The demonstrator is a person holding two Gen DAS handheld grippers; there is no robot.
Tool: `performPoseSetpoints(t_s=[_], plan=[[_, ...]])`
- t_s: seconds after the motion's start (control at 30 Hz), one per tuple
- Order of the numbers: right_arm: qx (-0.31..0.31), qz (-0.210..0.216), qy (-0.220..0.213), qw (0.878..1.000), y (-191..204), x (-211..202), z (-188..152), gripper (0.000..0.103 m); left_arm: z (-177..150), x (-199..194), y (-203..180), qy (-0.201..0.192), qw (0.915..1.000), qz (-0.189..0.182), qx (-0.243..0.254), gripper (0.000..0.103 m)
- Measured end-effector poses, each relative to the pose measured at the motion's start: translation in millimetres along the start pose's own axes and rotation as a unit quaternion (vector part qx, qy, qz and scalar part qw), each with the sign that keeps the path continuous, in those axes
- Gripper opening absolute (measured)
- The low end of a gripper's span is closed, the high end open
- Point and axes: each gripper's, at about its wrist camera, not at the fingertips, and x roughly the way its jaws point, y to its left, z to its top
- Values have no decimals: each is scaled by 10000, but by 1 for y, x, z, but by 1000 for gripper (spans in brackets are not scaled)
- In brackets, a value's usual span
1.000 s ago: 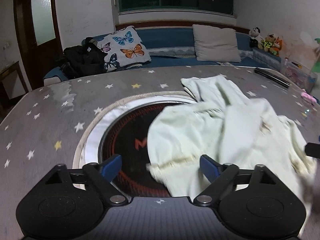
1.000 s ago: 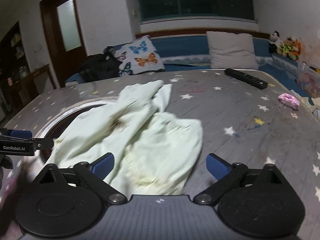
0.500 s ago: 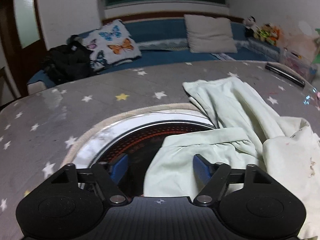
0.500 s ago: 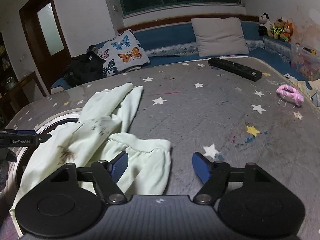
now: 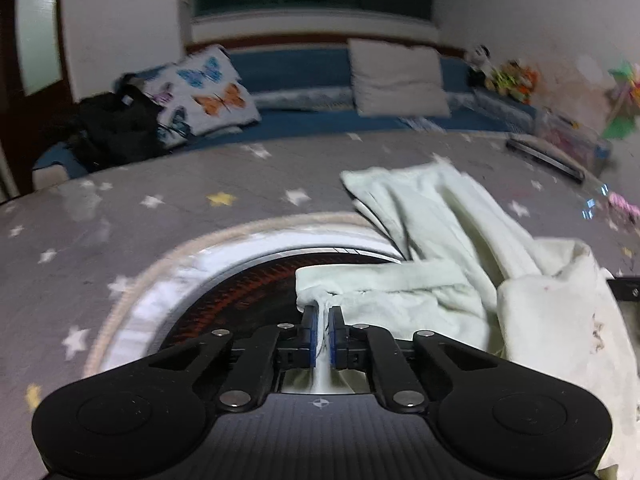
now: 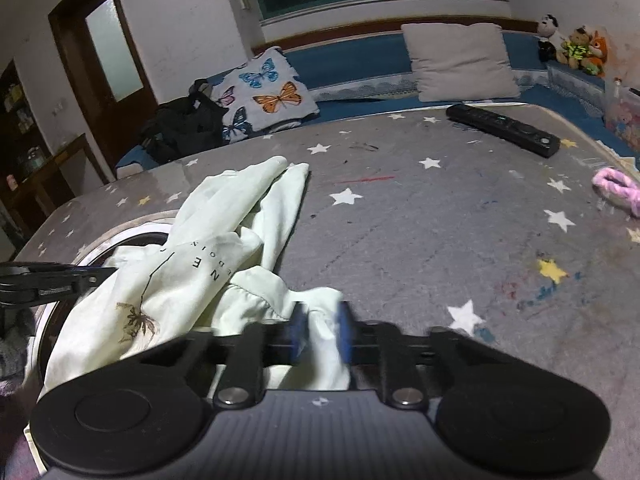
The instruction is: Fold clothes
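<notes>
A pale green shirt (image 5: 448,248) lies crumpled on the grey star-patterned table (image 5: 168,216), partly over a round dark inset (image 5: 240,292). My left gripper (image 5: 323,318) is shut on the shirt's near hem. In the right wrist view the shirt (image 6: 208,264) shows dark lettering and a small palm print. My right gripper (image 6: 320,322) is closed on another near edge of the shirt, with cloth bunched between its blue pads; they look blurred. The left gripper (image 6: 96,274) shows at the left edge of that view.
A black remote (image 6: 502,128) lies at the far right of the table. A pink hair tie (image 6: 618,190) lies near the right edge. Behind the table is a blue bench with a butterfly pillow (image 6: 266,92), a beige cushion (image 6: 460,60), a black bag (image 6: 180,128) and soft toys (image 6: 572,44).
Both grippers went from wide open to shut on the shirt's near edges. The shirt has shifted and spread less over the round inset.
</notes>
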Motion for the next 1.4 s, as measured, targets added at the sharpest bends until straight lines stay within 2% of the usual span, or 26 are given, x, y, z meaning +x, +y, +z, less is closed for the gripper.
performPoseSetpoints(t_s=[0.07, 0.3, 0.57, 0.7, 0.9, 1.0, 1.07, 1.13, 1.27, 1.4], plan=[[62, -42, -103, 9999, -2, -11, -1, 8, -1, -16, 8, -180, 9996, 166, -117, 6], [281, -188, -463, 9984, -8, -50, -6, 7, -30, -83, 50, -397, 9930, 773, -796, 5], [539, -406, -840, 9942, -23, -107, -31, 6, -63, -159, 98, -640, 9749, 1455, -1560, 5], [643, -478, -924, 9925, -30, -136, -52, 6, -91, -187, 107, -533, 9681, 1692, -1767, 5], [508, -454, -302, 9972, -34, -160, -91, 8, -134, -207, 103, 128, 9718, 1760, -1565, 7], [374, -502, -17, 9980, -35, -168, -105, 13, -141, -216, 103, 242, 9725, 1713, -1556, 9], [302, -589, -12, 9978, -37, -175, -104, 13, -137, -222, 101, 211, 9740, 1675, -1509, 15], [203, -655, -77, 9976, -37, -180, -96, 13, -129, -226, 99, 69, 9767, 1635, -1389, 30], [-72, -676, -224, 9974, -32, -177, -75, 15, -110, -224, 89, -178, 9831, 1426, -1136, 32], [-340, -395, -213, 9984, -13, -152, -53, 16, -88, -199, 67, -194, 9906, 1044, -863, 32]])
